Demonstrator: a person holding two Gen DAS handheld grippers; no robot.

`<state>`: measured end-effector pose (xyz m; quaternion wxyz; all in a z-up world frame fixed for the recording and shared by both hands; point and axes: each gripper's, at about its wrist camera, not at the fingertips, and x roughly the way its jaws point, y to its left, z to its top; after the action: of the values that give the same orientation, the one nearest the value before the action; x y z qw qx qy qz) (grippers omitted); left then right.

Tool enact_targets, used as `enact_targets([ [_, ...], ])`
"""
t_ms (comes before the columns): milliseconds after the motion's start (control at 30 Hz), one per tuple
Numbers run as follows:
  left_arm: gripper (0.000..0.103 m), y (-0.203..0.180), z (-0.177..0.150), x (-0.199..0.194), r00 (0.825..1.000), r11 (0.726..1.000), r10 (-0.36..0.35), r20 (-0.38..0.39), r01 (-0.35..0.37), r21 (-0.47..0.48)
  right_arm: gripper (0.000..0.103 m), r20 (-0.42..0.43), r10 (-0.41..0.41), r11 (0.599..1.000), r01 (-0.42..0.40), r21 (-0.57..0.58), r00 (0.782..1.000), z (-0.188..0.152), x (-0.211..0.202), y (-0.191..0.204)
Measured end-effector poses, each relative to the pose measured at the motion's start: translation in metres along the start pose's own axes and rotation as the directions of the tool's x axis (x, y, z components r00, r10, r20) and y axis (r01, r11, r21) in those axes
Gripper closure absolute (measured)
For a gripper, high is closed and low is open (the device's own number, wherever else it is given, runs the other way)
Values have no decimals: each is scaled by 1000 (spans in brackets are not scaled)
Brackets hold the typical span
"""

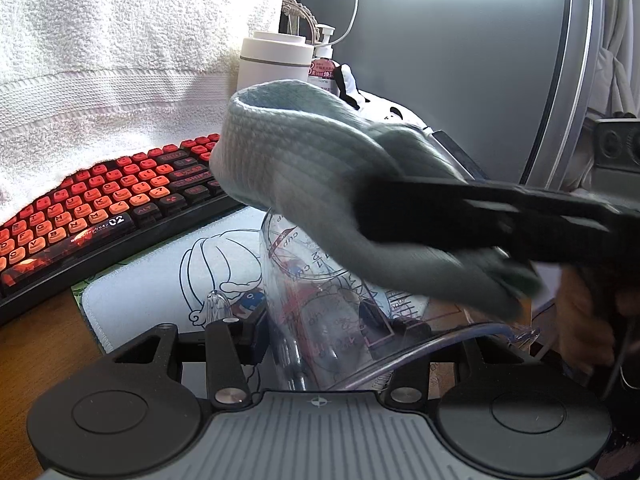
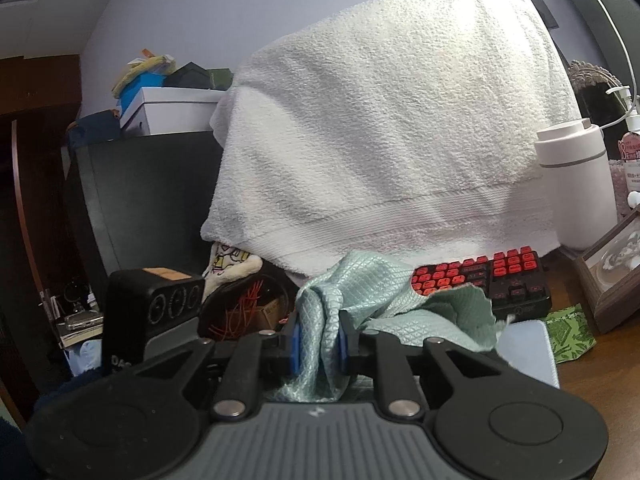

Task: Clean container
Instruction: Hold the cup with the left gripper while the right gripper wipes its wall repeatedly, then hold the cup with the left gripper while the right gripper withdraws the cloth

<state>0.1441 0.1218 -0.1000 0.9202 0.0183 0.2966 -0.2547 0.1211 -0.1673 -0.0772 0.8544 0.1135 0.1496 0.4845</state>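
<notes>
Measuring cup [image 1: 320,320] within left gripper [image 1: 320,322], under cloth [image 1: 288,160].

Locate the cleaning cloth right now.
The cleaning cloth is pinched in the right gripper; in the left wrist view it hangs over the clear measuring cup, right of the red keyboard.

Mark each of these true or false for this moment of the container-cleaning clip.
1. The right gripper is shut on a pale green cloth. True.
2. The left gripper holds a clear measuring cup. True.
3. The keyboard has blue keys. False: they are red and orange on black.
4. A white towel is draped over something behind the keyboard. True.
5. The measuring cup is full of water. False: no water shows in it.
6. The cloth lies flat on the desk. False: it hangs bunched from the right gripper, over the cup.
</notes>
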Motion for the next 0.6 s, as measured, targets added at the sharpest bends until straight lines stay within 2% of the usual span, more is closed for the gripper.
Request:
enact_targets([
  [367,57,1,-1,-1,1000,1000,-2,1,2,-4,87,3,62,998,-62,21,998,-4,-15,-2],
  [500,57,1,-1,-1,1000,1000,-4,1,4,-6,87,14,11,1000,-10,-19,1000,0,-23,-1],
  [600,57,1,-1,-1,1000,1000,-4,1,4,-6,87,41,-66,998,67,-20,997,8,-45,-15],
])
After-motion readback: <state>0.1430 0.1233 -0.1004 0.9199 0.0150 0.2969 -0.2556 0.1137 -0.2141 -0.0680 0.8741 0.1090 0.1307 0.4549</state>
